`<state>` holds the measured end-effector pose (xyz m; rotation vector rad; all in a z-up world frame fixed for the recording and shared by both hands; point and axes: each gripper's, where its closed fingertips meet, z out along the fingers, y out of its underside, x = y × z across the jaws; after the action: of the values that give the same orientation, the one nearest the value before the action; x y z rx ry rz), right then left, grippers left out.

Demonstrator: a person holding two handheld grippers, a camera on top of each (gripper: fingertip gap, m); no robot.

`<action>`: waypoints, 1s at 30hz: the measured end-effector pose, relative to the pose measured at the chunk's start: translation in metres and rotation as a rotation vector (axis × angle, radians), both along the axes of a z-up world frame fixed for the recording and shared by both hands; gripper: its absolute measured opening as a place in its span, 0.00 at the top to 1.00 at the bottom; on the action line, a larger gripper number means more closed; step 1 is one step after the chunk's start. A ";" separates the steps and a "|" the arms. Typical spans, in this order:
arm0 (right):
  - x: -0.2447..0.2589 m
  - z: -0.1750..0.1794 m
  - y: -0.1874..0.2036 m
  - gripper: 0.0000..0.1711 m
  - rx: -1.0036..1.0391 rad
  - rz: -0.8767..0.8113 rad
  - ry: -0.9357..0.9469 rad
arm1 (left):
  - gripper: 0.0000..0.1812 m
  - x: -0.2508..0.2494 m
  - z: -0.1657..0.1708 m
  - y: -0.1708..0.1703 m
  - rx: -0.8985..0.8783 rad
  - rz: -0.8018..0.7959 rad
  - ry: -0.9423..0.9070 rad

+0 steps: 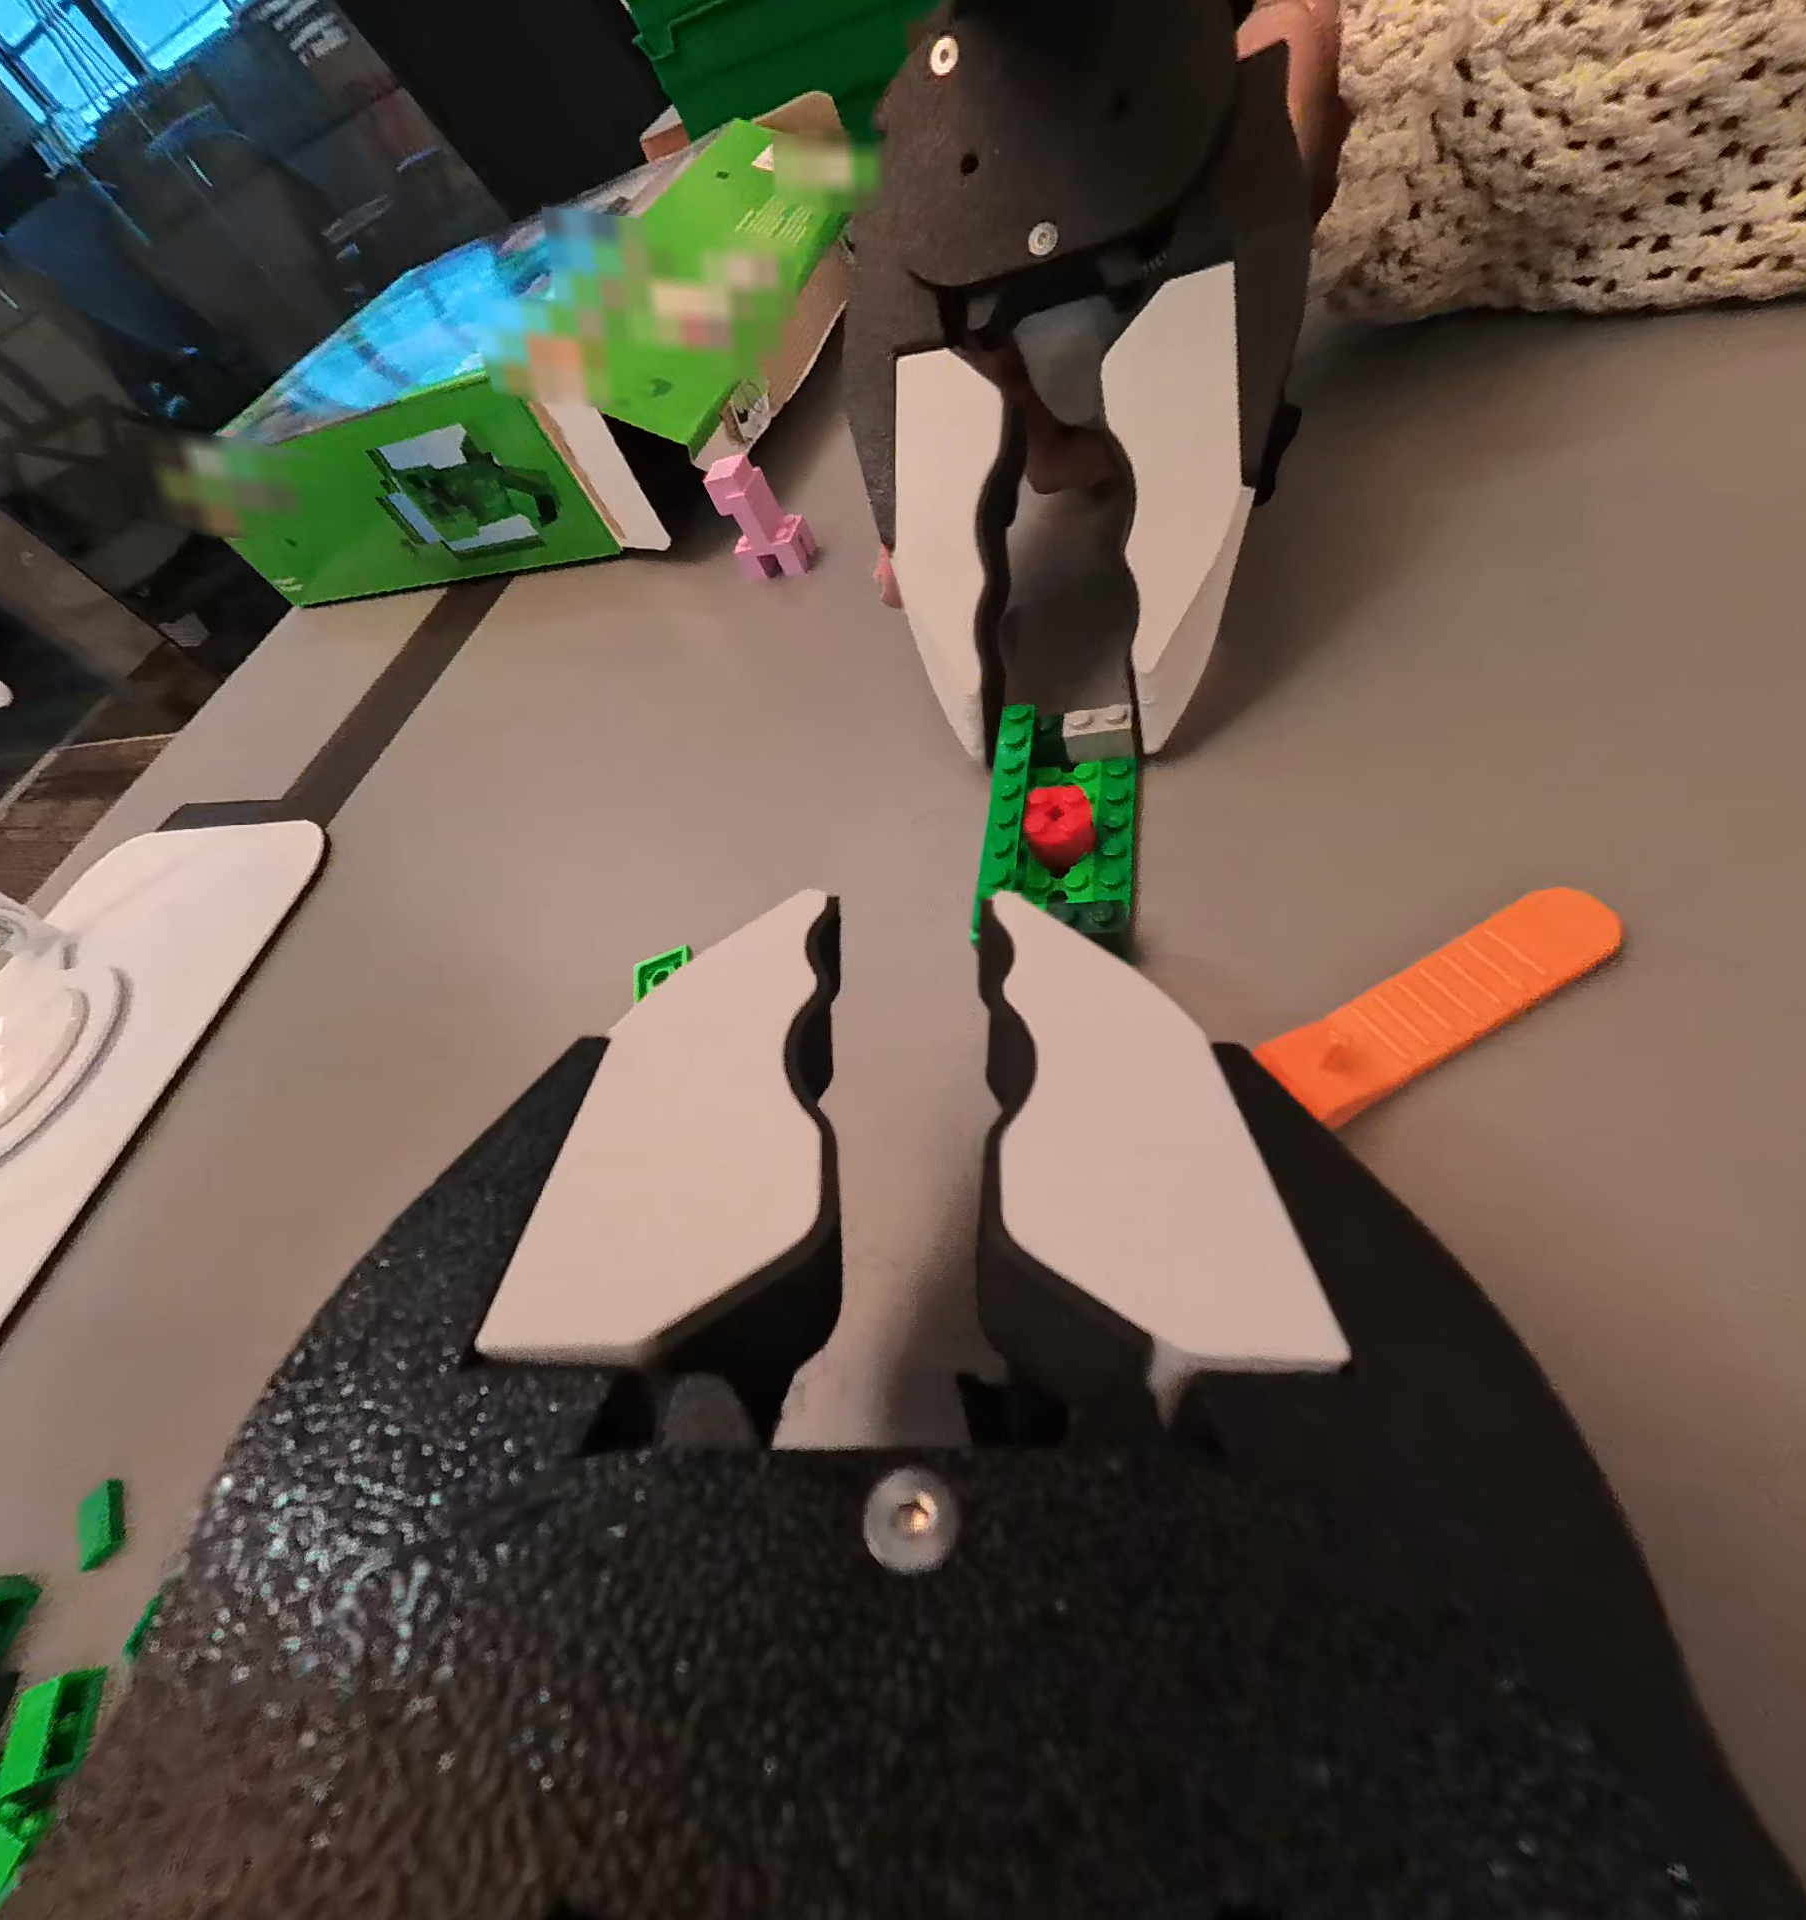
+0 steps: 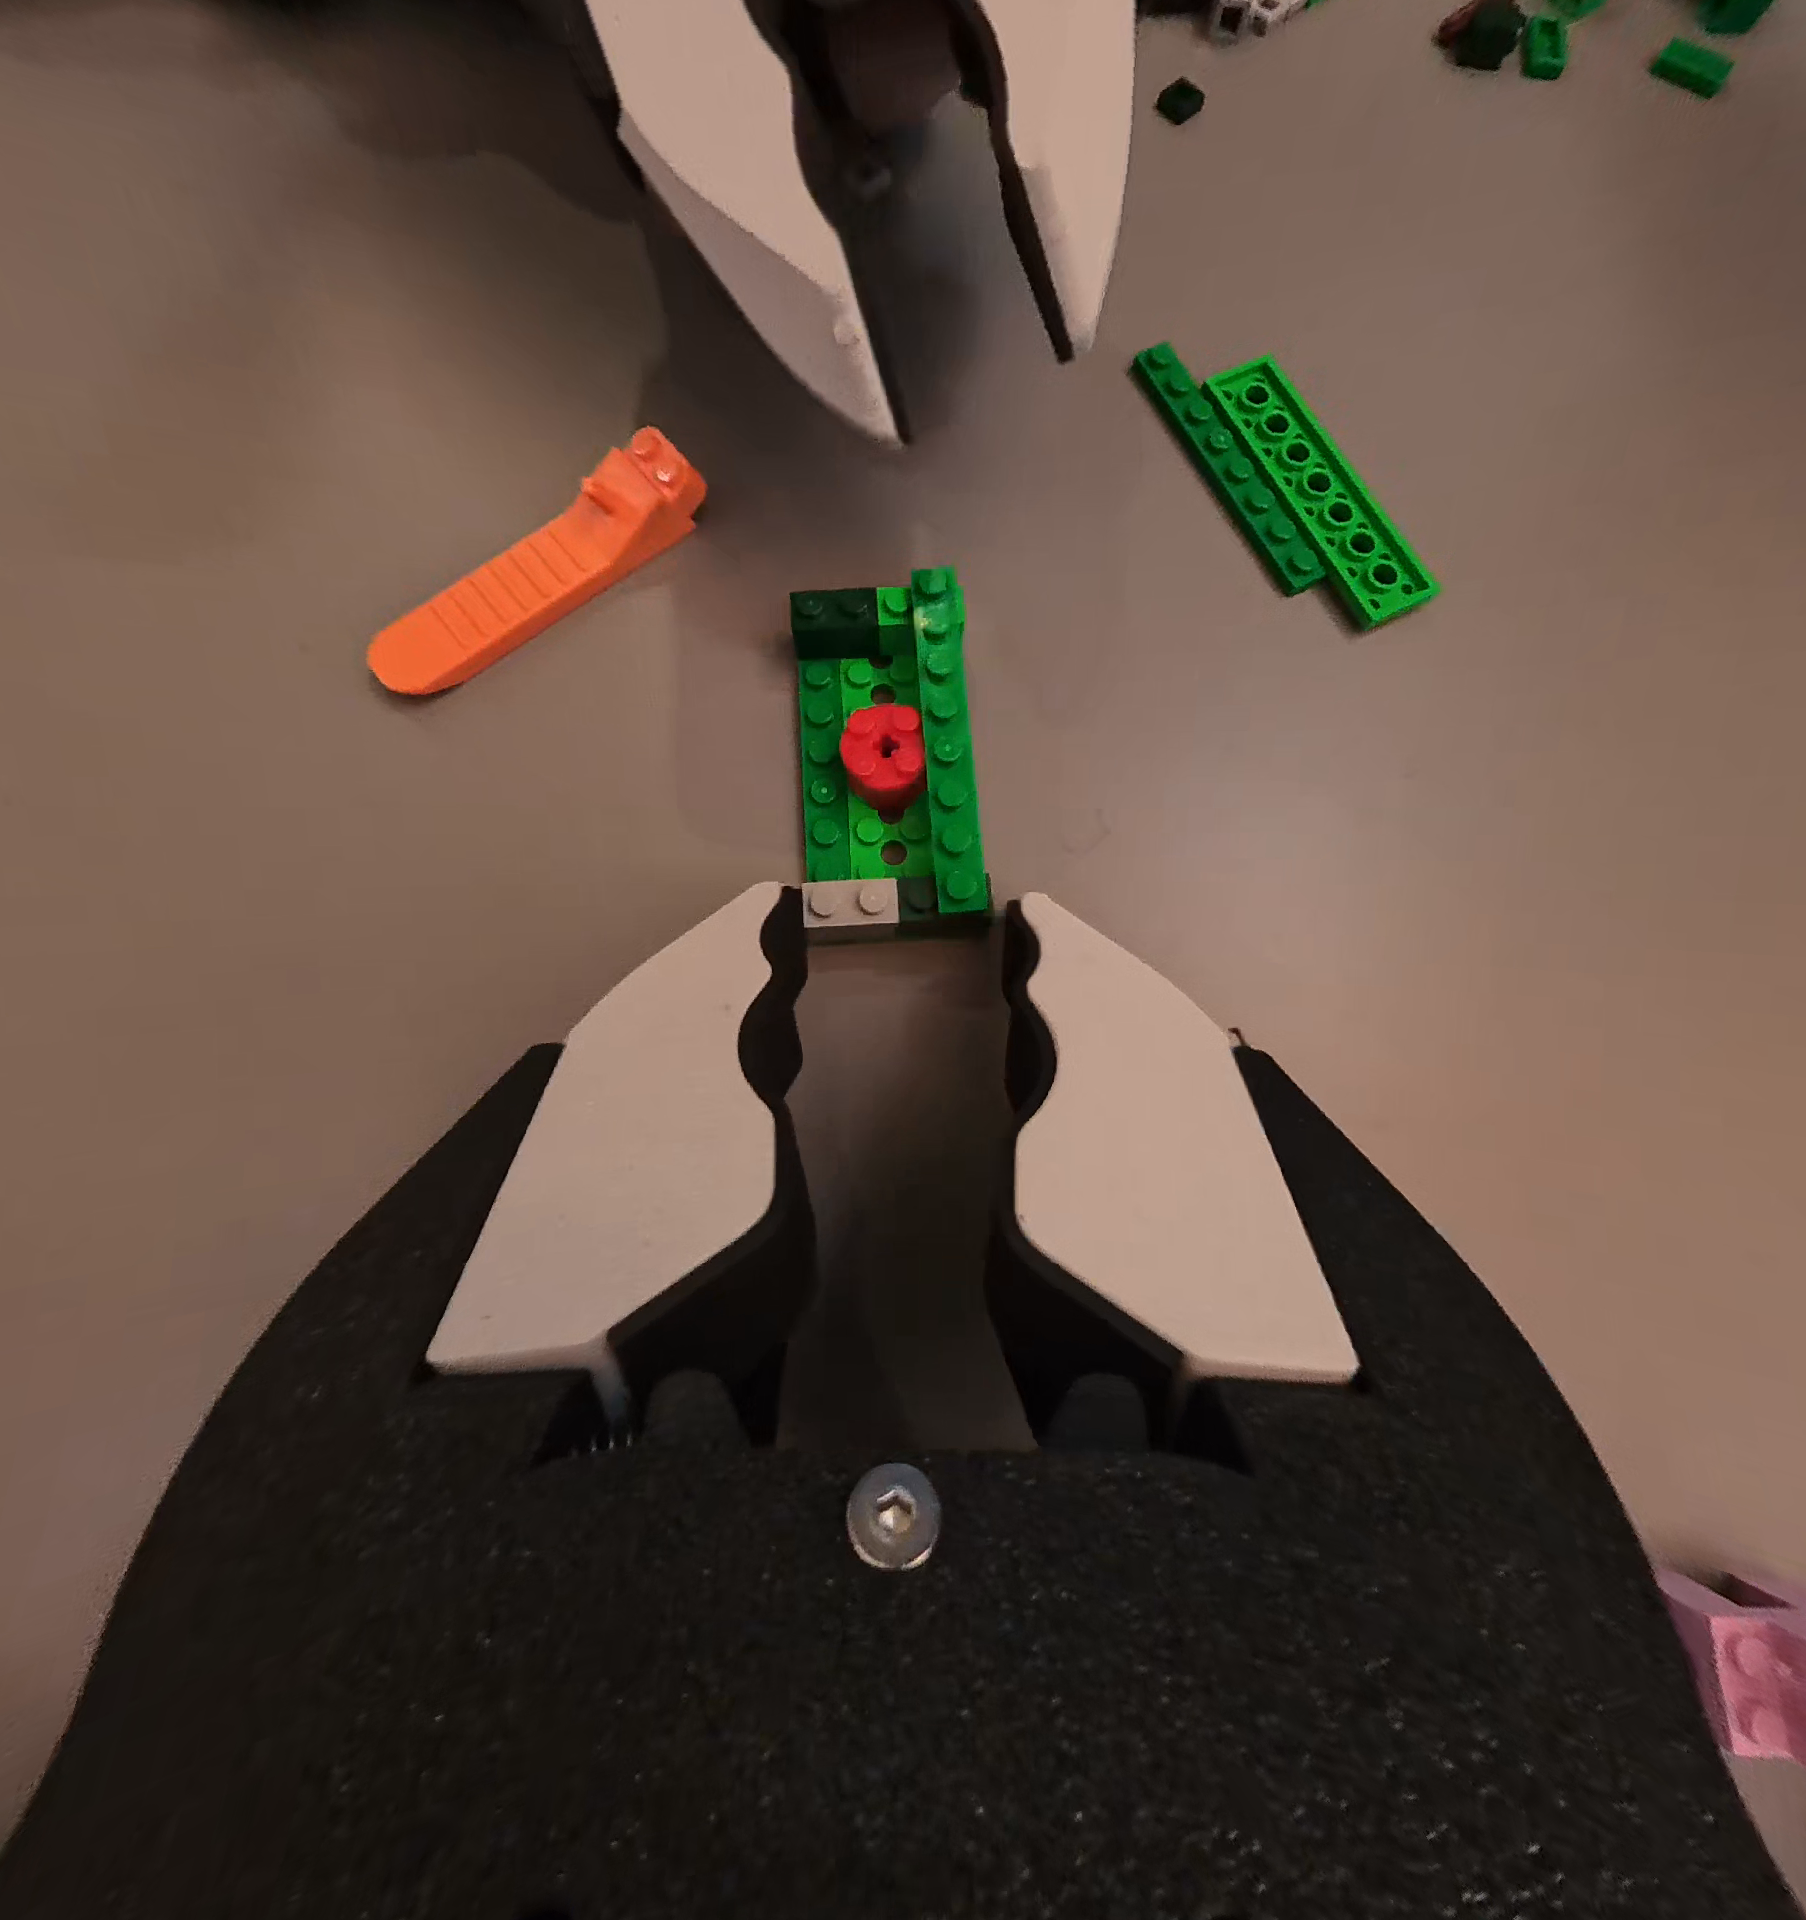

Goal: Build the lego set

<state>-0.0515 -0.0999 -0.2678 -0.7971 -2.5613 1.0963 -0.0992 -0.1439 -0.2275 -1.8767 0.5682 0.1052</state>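
Two hand-held grippers face each other over a grey tabletop (image 2: 255, 935), with a small green brick build (image 2: 888, 748) lying flat between them. Bare tabletop lies on both long sides of the build, giving open room around it.

Nearest in the right wrist view, the right gripper (image 2: 899, 914) points forward and down, its jaws spread apart and grasping nothing. Its fingertips (image 2: 764, 914) flank the near end of the build, just beside it; whether they touch cannot be told. That near end carries a small grey brick (image 2: 849, 906). The build is a long green plate with a raised green strip along one side, a round red piece (image 2: 881, 750) standing at its middle, and dark green bricks at the far end.

Beyond the build, the left gripper (image 2: 966, 384) hangs above the tabletop, tips pointing down toward the far end and clear of it. In the left wrist view its jaws stand parted and empty.

An orange brick separator (image 2: 525, 582) lies to one side of the build, well apart. On the other side lie two long green plates (image 2: 1294, 488), one overlapping the other. Farther off, loose green pieces (image 2: 1688, 62) are scattered.

From the left wrist view, a green box (image 1: 431, 488) and a small pink figure (image 1: 764, 520) sit toward the far edge, with a white mat (image 1: 151, 935) at the tabletop's side edge.
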 end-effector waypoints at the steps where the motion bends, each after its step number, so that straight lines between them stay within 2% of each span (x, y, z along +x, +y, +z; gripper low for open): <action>1: 0.000 0.000 0.000 0.81 -0.002 0.001 0.002 | 0.85 0.001 -0.001 -0.001 -0.010 -0.008 -0.010; 7: 0.000 0.002 0.000 0.81 -0.023 -0.013 0.019 | 0.70 0.019 -0.016 -0.001 -0.171 -0.053 -0.095; 10: 0.000 0.002 -0.001 0.81 -0.026 -0.013 0.021 | 0.66 0.024 -0.027 0.002 -0.261 -0.044 -0.099; 14: 0.001 0.003 -0.001 0.81 -0.031 -0.013 0.025 | 0.69 0.019 -0.036 0.004 -0.320 -0.017 -0.088; 30: 0.001 0.003 -0.001 0.81 -0.032 -0.012 0.026 | 0.80 0.027 -0.040 0.008 -0.419 -0.081 -0.087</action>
<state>-0.0505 -0.1005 -0.2651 -0.7996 -2.5199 1.1397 -0.0722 -0.1358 -0.2676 -2.2463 0.6415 -0.1600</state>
